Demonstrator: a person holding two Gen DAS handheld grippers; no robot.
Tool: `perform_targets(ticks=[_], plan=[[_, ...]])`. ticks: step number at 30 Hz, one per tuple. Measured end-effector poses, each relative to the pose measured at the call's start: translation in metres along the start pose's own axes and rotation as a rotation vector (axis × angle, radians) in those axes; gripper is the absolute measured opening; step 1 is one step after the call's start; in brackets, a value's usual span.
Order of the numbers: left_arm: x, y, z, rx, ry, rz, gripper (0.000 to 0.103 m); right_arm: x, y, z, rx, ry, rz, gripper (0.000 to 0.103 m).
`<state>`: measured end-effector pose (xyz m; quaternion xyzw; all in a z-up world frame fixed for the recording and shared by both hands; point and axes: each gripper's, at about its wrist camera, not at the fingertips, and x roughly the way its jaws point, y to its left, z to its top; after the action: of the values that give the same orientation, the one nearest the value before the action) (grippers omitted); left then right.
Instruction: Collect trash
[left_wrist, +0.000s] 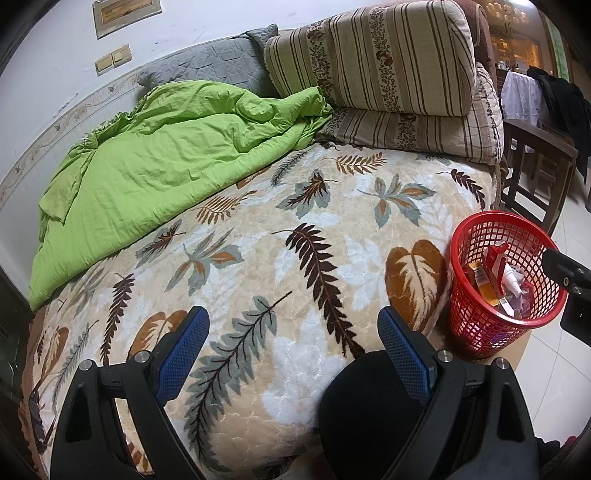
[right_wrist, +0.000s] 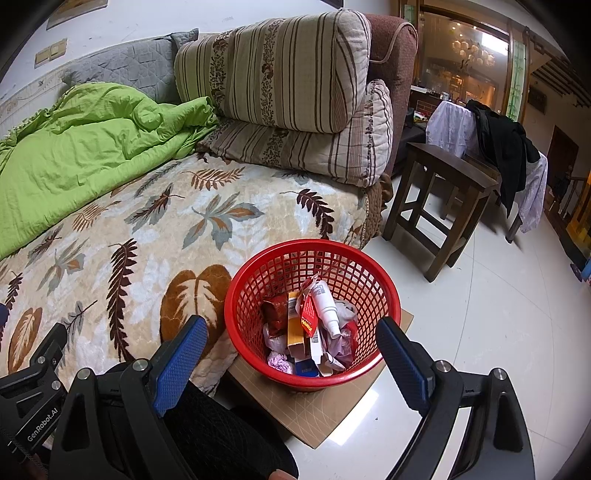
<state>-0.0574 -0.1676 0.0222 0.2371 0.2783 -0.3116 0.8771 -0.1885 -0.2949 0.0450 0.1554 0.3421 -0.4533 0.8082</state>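
I judge the collecting nearly or fully done: the red plastic mesh basket (right_wrist: 312, 314) on its cardboard sheet (right_wrist: 325, 410) beside the bed holds a white bottle (right_wrist: 325, 306), cartons and crumpled wrappers, and I see no litter on the leaf-patterned blanket (left_wrist: 258, 258). My left gripper (left_wrist: 293, 354) and right gripper (right_wrist: 291, 362) both gape wide, holding nothing. The rumpled green quilt (left_wrist: 159, 166) could hide scraps, and the floor under the bed is out of sight.

both the left gripper (left_wrist: 293, 328) and right gripper (right_wrist: 291, 339) angle downward, jaws wide, empty.
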Motion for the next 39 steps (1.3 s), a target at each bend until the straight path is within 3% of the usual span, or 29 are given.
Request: perform_targets(ticks=[24, 28, 31, 33, 37, 39], plan=[[-0.001, -0.002, 0.000, 0.000, 0.001, -0.003, 0.092, 0.001, 0.000, 0.001, -0.002, 0.002, 0.000, 0.095], [0.002, 0.002, 0.001, -0.032, 0.035, -0.051, 0.092, 0.001, 0.000, 0.001, -0.001, 0.003, 0.003, 0.095], [0.010, 0.021, 0.000, -0.091, 0.068, -0.043, 0.092, 0.006, 0.004, 0.001, -0.009, -0.003, 0.027, 0.095], [0.017, 0.042, -0.002, -0.130, 0.085, 0.010, 0.092, 0.013, 0.017, 0.005, -0.048, -0.008, 0.064, 0.095], [0.036, 0.099, -0.012, -0.261, 0.135, 0.094, 0.092, 0.032, 0.074, 0.025, -0.201, 0.033, 0.143, 0.095], [0.050, 0.134, -0.022, -0.343, 0.184, 0.153, 0.092, 0.046, 0.116, 0.036, -0.275, 0.093, 0.255, 0.095]])
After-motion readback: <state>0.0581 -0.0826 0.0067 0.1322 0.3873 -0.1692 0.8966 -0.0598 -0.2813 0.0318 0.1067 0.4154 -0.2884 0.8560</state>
